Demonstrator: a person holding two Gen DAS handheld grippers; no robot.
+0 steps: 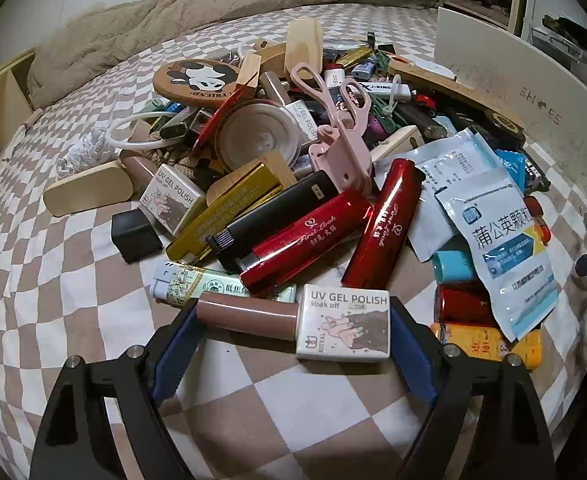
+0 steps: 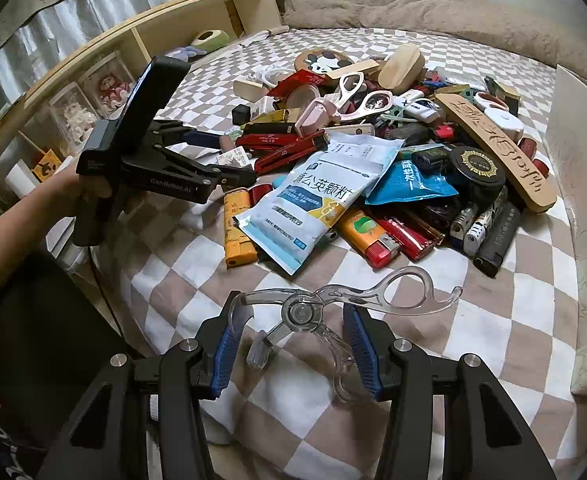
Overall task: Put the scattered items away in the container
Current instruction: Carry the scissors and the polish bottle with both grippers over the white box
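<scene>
A heap of small items [image 1: 293,168] lies on a checked bedspread: lighters, red tubes, sachets, pink scissors, wooden pieces. My left gripper [image 1: 293,332] is shut on a UV gel polish bottle [image 1: 333,324], its brown cap against the left pad and its white body against the right pad. The left gripper also shows in the right wrist view [image 2: 229,152], at the heap's left edge. My right gripper [image 2: 293,336] holds a clear plastic eyelash curler [image 2: 333,304] between its blue pads, in front of the heap [image 2: 373,152]. A white shoe box [image 2: 581,200] stands at the right.
The white box wall [image 1: 533,92] rises behind the heap on the right. A wooden shelf unit [image 2: 133,40] with figurines runs along the left of the bed. A beige blanket [image 2: 413,4] lies at the far end. Bare checked bedspread [image 2: 493,340] lies near the right gripper.
</scene>
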